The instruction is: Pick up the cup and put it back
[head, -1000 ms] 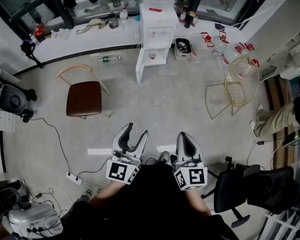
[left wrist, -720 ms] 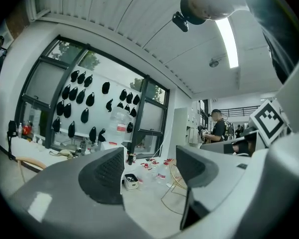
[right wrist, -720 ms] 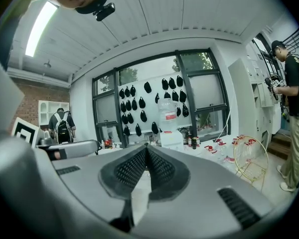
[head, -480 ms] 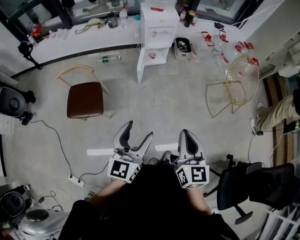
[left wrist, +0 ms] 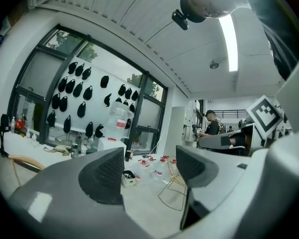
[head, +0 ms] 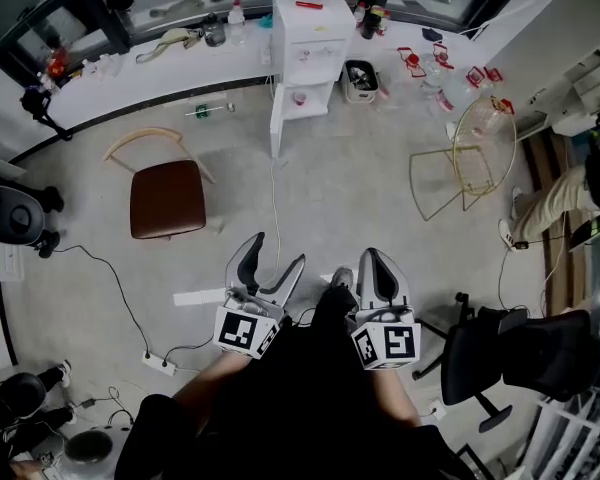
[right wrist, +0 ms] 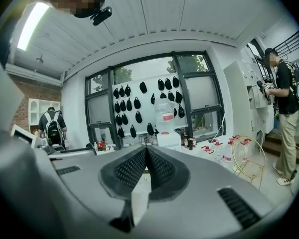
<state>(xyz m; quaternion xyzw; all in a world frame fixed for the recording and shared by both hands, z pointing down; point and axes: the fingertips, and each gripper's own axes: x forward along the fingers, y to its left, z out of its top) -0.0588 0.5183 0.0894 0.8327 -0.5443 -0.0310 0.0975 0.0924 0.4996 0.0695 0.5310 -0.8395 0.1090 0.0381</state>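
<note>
Reaching forward side by side, two hand-held grippers point roughly level over a grey floor (head: 350, 198). The left gripper (head: 277, 250) has just been opening its jaws, which stand wide apart with nothing between them. The right gripper (head: 375, 258) has its jaws pressed together, holding nothing. One brown-seated chair (head: 167, 196), one gold wire chair (head: 470, 163) and one white cabinet (head: 308, 38) stand ahead. The cup cannot be picked out among the small things on the curved counter (head: 150, 78), so its direction is unclear.

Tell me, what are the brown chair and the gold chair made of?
Brown chair: seat looks like smooth leather or vinyl, with a faint sheen; the pale curved backrest looks wooden. Gold chair: probably thin metal wire, a see-through lattice with a brassy gloss.
</note>
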